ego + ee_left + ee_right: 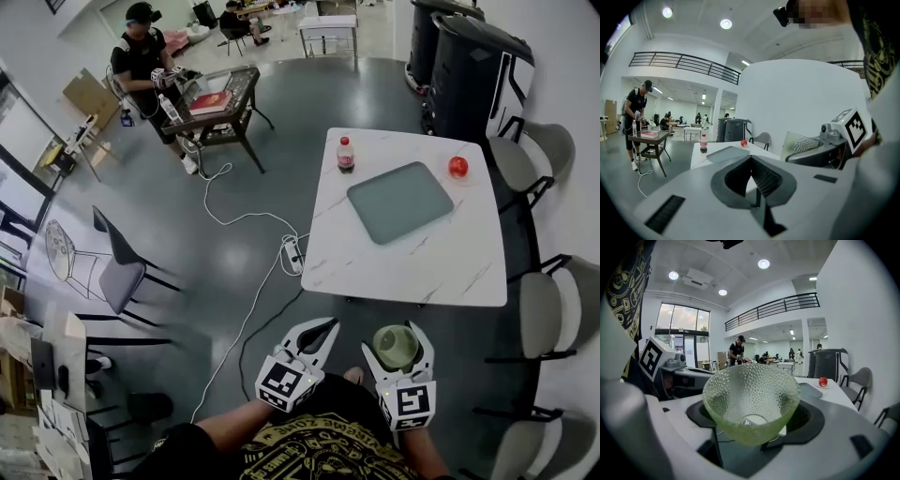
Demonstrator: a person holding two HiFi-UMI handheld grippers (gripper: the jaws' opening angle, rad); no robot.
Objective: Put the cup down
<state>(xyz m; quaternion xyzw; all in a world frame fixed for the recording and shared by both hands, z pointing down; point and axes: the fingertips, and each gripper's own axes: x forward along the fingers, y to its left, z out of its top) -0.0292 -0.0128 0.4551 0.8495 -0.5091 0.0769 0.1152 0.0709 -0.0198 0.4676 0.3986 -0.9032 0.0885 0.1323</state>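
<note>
The right gripper (397, 339) pinches a green dimpled cup (395, 349) between its jaws (the rim flares wider than the base). It holds the cup in the air, just short of the near edge of the white table (412, 267). The left gripper (323, 330) hovers just to its left, jaws pressed together on nothing. Farther across the table are a grey-green tray (400, 201), a bottle (346, 155) and a red fruit (457, 167).

Translucent green cup (751, 401), dimpled all over, glossy. White table (450, 262) top looks like smooth marble with faint grey veins; tray (400, 201) matt grey-green. Grey floor (197, 272) polished, reflective.
</note>
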